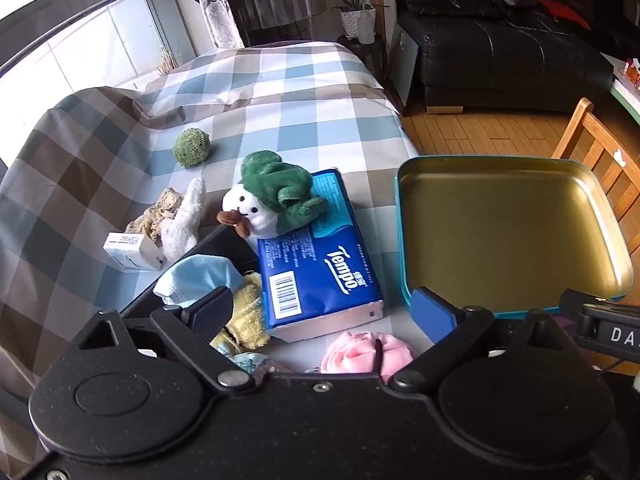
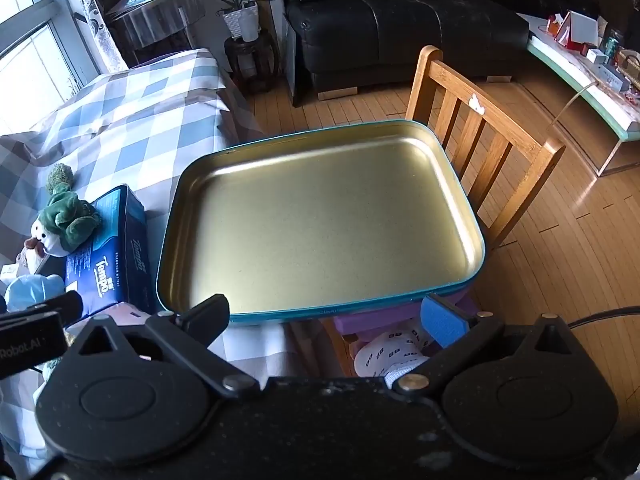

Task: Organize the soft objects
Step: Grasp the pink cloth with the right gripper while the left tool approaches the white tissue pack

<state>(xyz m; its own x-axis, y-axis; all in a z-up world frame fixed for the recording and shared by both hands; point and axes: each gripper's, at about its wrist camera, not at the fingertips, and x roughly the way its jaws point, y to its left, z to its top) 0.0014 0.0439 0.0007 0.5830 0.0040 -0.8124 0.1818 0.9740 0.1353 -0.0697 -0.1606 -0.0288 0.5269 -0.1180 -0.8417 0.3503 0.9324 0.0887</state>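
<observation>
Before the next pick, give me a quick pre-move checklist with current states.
1. Left gripper open and holding nothing: ok.
2. Right gripper open and holding nothing: ok.
3. Gold tin tray has nothing in it, ready to receive: ok.
4. Tray fully supported: not ok, its right side juts past the table edge over the wooden chair.
5. Nearest soft item, pink cloth, lies between the left fingers' line: ok, though the gripper body hides part of it.
6. Green-and-white plush free to lift: ok, it lies on the Tempo tissue pack, nothing on top.
</observation>
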